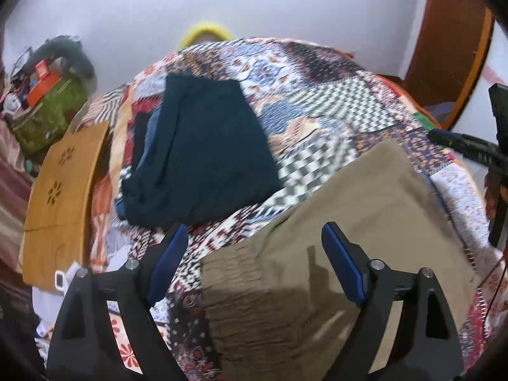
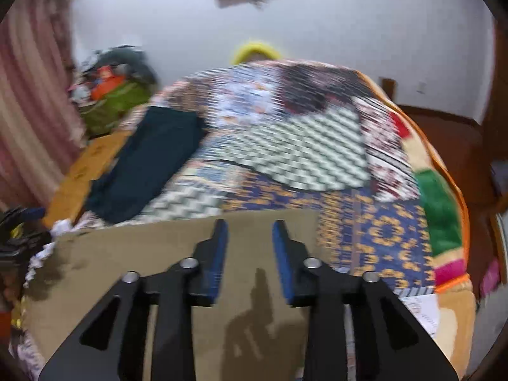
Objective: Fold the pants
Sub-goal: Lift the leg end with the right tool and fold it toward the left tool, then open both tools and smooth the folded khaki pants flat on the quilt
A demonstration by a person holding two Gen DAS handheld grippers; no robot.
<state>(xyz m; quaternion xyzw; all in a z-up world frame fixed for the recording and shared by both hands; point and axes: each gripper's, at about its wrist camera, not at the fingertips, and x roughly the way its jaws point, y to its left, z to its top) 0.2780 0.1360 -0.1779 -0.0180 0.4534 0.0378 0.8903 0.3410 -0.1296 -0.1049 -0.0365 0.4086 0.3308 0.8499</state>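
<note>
Where a patchwork quilt (image 1: 317,101) is spread over a bed, khaki pants (image 1: 333,222) are laid flat at its near edge, with dark folded clothes (image 1: 203,152) far left. Above the pants, the left gripper (image 1: 254,247) is held wide open, the right gripper (image 2: 250,241) partly open, both empty.

The patchwork bed (image 1: 333,101) lies bare across its far and right parts, with room to pass there. A dark folded garment (image 1: 203,152) takes the far left. The khaki pants (image 1: 349,222) cover the near side. A wooden board (image 1: 63,197) and a green bag (image 1: 47,111) crowd the left edge.
</note>
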